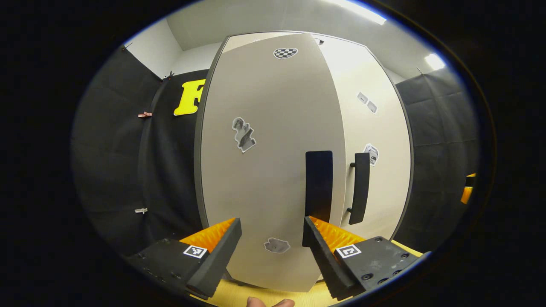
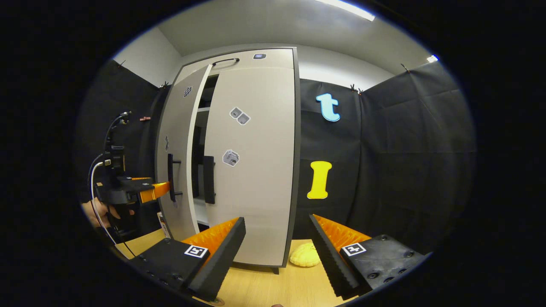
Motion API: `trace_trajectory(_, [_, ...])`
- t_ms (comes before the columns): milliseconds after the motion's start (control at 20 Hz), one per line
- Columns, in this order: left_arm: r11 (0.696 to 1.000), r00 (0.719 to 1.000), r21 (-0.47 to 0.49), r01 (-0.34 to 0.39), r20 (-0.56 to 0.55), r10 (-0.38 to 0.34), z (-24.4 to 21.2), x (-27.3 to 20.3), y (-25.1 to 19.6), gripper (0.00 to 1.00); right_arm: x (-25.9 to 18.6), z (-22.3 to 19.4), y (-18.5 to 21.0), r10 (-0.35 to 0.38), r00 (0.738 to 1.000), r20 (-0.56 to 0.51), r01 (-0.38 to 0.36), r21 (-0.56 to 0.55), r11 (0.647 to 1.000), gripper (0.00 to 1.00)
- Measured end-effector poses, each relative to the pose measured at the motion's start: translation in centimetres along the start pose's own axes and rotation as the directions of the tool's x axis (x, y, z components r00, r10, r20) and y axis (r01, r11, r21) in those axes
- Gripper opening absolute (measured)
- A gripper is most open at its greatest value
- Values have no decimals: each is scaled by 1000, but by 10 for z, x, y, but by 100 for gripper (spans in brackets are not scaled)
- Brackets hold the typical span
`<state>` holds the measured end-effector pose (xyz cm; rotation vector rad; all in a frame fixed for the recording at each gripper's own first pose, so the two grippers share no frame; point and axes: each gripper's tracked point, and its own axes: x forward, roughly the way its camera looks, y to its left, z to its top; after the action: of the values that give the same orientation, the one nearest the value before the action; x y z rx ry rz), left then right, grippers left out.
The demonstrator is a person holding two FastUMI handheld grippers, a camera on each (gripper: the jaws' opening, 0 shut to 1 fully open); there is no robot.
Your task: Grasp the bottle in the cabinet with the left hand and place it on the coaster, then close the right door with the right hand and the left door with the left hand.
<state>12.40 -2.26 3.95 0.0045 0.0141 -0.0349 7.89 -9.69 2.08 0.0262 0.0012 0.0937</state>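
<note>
Meanwhile the left gripper [image 2: 160,190], fingers apart, hovers at the left door [image 1: 273,162], which stands ajar beside the closed right door [image 2: 251,170], while the right gripper [image 2: 277,251] hangs with fingers apart above the worktop [image 2: 273,285].

Two doors [image 2: 251,170], two handles [image 2: 208,179], one cabinet [image 2: 239,55].

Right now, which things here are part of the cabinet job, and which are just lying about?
Part of the job:
left door, ajar
right door, closed
left gripper, open, by the left door's handle
right gripper, open

Just lying about:
yellow lumpy object on the table
stickers on the doors
</note>
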Motion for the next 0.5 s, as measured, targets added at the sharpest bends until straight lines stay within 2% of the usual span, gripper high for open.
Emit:
trace_trajectory(350, [1000,1000,-7,-10,-4,10,2,-3,6,92,3,1,3,1,1000,4,-1,2,1000,98])
trace_trajectory(500, [1000,1000,-14,-1,-4,1,6,-10,10,94,0,4,5,-2,1000,9,2,15,1000,98])
